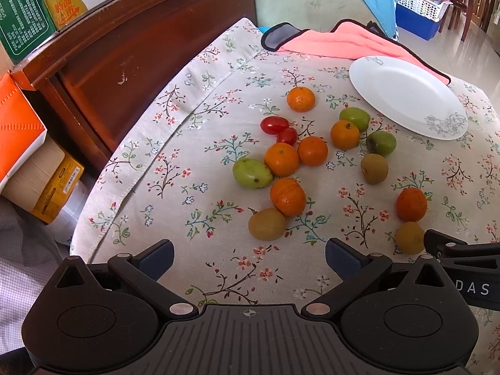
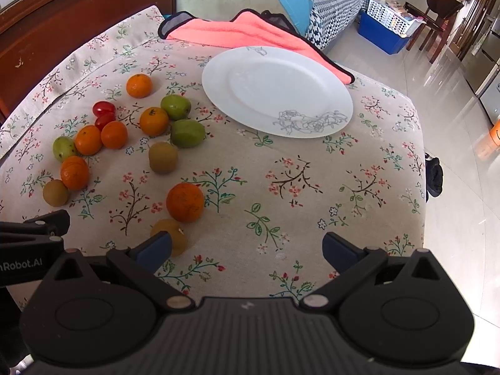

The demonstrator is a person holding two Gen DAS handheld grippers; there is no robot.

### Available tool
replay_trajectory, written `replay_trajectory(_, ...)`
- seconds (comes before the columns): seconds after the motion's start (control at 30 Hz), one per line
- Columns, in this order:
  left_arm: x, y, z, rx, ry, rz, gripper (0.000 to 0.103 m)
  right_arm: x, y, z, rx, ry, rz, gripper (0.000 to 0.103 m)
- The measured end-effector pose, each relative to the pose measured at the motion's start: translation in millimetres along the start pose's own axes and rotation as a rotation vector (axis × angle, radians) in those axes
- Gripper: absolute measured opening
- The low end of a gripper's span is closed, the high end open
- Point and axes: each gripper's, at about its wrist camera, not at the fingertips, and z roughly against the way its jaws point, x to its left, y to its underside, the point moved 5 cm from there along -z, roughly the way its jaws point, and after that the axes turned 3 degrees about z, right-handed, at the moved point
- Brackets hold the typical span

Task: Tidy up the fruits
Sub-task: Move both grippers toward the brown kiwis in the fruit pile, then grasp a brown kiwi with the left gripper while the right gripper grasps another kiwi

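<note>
While ungripped, six oranges (image 1: 284,197), two tomatoes (image 1: 274,124)

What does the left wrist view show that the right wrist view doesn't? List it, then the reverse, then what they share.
Only the left wrist view: a green box, an orange box and a yellow box beside the table, and the open left gripper.

Only the right wrist view: the table's right edge, the tiled floor beyond it, and the open right gripper.

Both: the empty white plate, the pink cloth, the floral tablecloth, and the scattered oranges, green fruits, kiwis and two cherry tomatoes.
</note>
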Motion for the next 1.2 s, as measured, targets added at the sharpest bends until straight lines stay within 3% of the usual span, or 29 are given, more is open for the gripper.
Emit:
replay_trajectory(0.33,2.8,-3.0,4.6,-0.036,0.064,0.001,0.103,-1.7,0.4,1.3,-0.015,-0.027,0.009,0.099)
replay_trajectory(0.5,23.8,-6.6,7.1,-0.091,0.023,0.016,0.103,-25.6,2.5,12.5,-0.088,-0.101,-0.035,0.098)
replay_trajectory(0.6,35.4,-4.1,5.2,-0.092,0.021,0.025,0.103,-42.3,8.9,17.1,-0.124,-0.162,-0.076,0.094)
replay_trajectory(0.73,39.2,3.8,2.4,-0.078,0.076,0.019,0.102,-47.4,22.0,15.3,-0.125,-0.253,-0.079,0.080)
replay_trajectory(0.97,30.2,10.2,-0.5,-0.080,0.116,-0.024,0.101,-18.5,35.0,9.5,-0.120,-0.393,-0.021,0.061)
replay_trajectory(1.2,38.0,16.4,-4.0,-0.074,0.126,-0.028,0.097,5.2,33.9,4.0,-0.139,-0.447,0.009,0.049)
